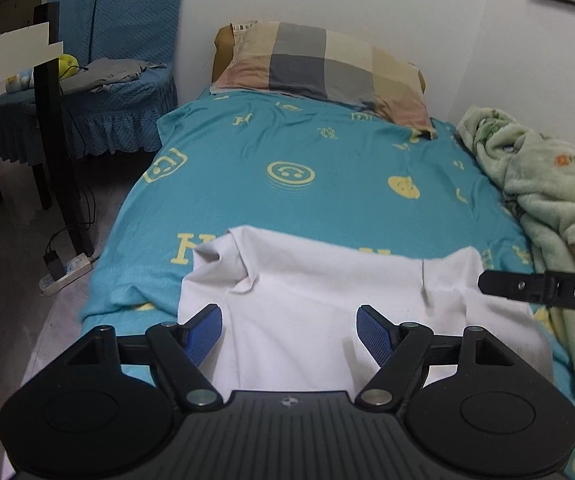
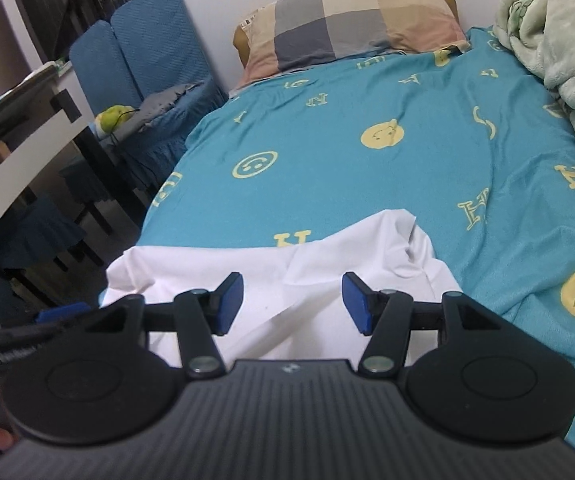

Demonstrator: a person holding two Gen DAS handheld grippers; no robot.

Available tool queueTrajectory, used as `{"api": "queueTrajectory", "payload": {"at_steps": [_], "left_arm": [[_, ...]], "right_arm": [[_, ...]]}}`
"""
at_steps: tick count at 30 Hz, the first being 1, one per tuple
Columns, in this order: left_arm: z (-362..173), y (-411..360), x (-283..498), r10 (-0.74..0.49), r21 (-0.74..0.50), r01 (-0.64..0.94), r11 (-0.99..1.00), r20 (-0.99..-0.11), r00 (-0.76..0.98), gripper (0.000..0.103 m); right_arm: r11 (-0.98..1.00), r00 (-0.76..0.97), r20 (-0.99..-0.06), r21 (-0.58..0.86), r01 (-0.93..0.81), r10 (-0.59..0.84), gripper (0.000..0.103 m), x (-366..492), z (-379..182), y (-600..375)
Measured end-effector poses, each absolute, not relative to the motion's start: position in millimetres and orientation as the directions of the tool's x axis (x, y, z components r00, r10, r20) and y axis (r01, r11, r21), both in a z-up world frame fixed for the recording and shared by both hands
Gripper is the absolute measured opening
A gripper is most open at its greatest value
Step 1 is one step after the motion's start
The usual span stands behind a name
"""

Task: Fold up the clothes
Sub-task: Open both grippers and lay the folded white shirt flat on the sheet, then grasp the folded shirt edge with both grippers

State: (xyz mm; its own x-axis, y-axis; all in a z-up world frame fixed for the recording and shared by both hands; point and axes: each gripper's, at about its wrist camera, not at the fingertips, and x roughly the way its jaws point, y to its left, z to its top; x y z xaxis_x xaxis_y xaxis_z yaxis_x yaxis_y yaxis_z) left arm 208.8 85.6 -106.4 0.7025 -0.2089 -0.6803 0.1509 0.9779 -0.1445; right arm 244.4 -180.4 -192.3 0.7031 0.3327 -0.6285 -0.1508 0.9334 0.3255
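**White cloth waits on the blue bed**

White cloth (image 1: 295,312) lies on the near end of the bed (image 1: 271,184), spread out on the blue sheet with yellow smiley faces. It looks like a shirt, though I cannot be sure. It is mostly flat, with one bunched corner at the far left and another at the far right — likely laid out this way so it is easy to fold.

Both tools hang over the cloth, pointing down at it. The left gripper (image 1: 289,334) has its blue pads (image 1: 207,332) wide apart, and nothing is pinched between them. The right gripper (image 2: 293,304) is spread wide too, and it holds nothing. My guess is they are getting ready to grab an edge or a corner.

A checked pillow (image 1: 323,64) sits at the head of the bed by the wall. A fluffy green blanket (image 1: 543,184) is pushed to the right side — maybe to leave room for folding.

No boxes, baskets or bins show, so nothing is inside anything.
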Motion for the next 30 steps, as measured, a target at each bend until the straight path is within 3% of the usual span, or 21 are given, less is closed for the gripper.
{"api": "queueTrajectory", "payload": {"at_steps": [9, 17, 24, 30], "left_arm": [[-137, 86, 214, -0.157, -0.098, 0.127, 0.987, -0.740, 0.654, 0.076], [-112, 90, 185, -0.183, -0.163, 0.093, 0.982, -0.726, 0.663, 0.077], [-91, 109, 141, -0.322, -0.401, 0.028, 0.915, -0.690, 0.648, 0.082], [-104, 123, 116, -0.414, -0.577, -0.090, 0.812, -0.677, 0.608, 0.086]], "right_arm": [[0.948, 0.610, -0.727, 0.277, -0.158, 0.315, 0.057, 253, -230, -170], [0.932, 0.645, -0.682, 0.334, -0.143, 0.343, 0.057, 232, -202, -183], [0.923, 0.694, -0.636, 0.367, -0.114, 0.338, 0.057, 199, -171, -200], [0.897, 0.745, -0.596, 0.441, -0.007, 0.299, 0.058, 184, -158, -225]]}}
